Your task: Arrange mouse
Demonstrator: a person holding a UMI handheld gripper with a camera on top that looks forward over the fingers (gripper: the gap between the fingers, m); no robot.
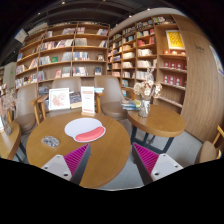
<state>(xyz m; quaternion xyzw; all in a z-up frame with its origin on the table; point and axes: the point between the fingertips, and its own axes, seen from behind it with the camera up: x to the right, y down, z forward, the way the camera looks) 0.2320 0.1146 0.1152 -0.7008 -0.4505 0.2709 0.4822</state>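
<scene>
I am holding my claw (109, 160) open; the red oval mouse (90, 133) is lying just ahead, long axis crosswise.

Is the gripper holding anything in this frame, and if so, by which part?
Nothing is held. The gripper is open, its fingers apart and empty above the round table; the mouse lies on its pad beyond them.

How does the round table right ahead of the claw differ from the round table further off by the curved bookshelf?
The near table lies just ahead of the open claw; the far table stands beyond it, by the curved bookshelf. The near table bears a white oval pad with something red on it; the far table holds a plant and books. Both are round, with wooden tops.
</scene>
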